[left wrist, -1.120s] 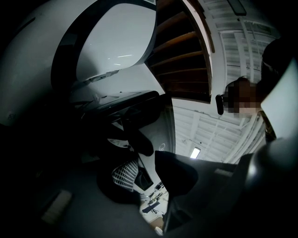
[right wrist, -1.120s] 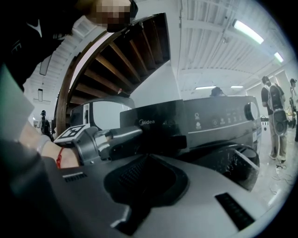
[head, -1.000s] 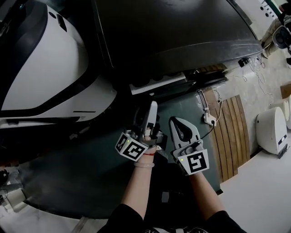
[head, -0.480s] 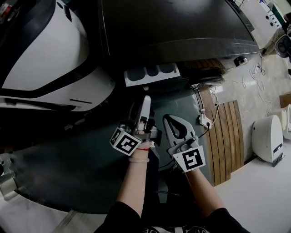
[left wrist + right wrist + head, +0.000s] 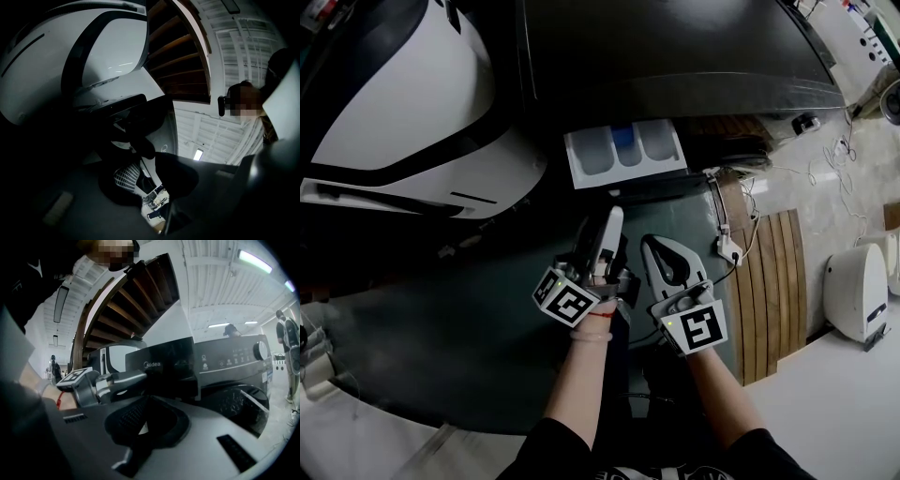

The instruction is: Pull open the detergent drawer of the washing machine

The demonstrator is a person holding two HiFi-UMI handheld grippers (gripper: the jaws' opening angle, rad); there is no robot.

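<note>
The washing machine (image 5: 675, 47) is dark, and its white detergent drawer (image 5: 623, 152) sticks out with three compartments showing. My left gripper (image 5: 614, 217) points up at the drawer's dark front panel (image 5: 161, 363). Its jaws are closing, and the fingertips (image 5: 137, 377) hold the panel's lower edge. The left gripper view is very dark: only the panel with a small logo (image 5: 162, 148) shows just beyond the jaws. To the right, my right gripper (image 5: 652, 246) hangs level and shut on nothing, short of the drawer.
A large white-and-black machine (image 5: 394, 103) stands to the left of the washer. Wooden slats (image 5: 773, 272) with a power strip (image 5: 731, 251) and cables lie to the right, and a white appliance (image 5: 853, 281) beyond them. A green mat (image 5: 469, 328) covers the floor. People (image 5: 288, 343) stand behind.
The drawer has slid out of the washer, from a thin strip to three compartments in full view. The left gripper drew back with its front. The right gripper barely moved.
</note>
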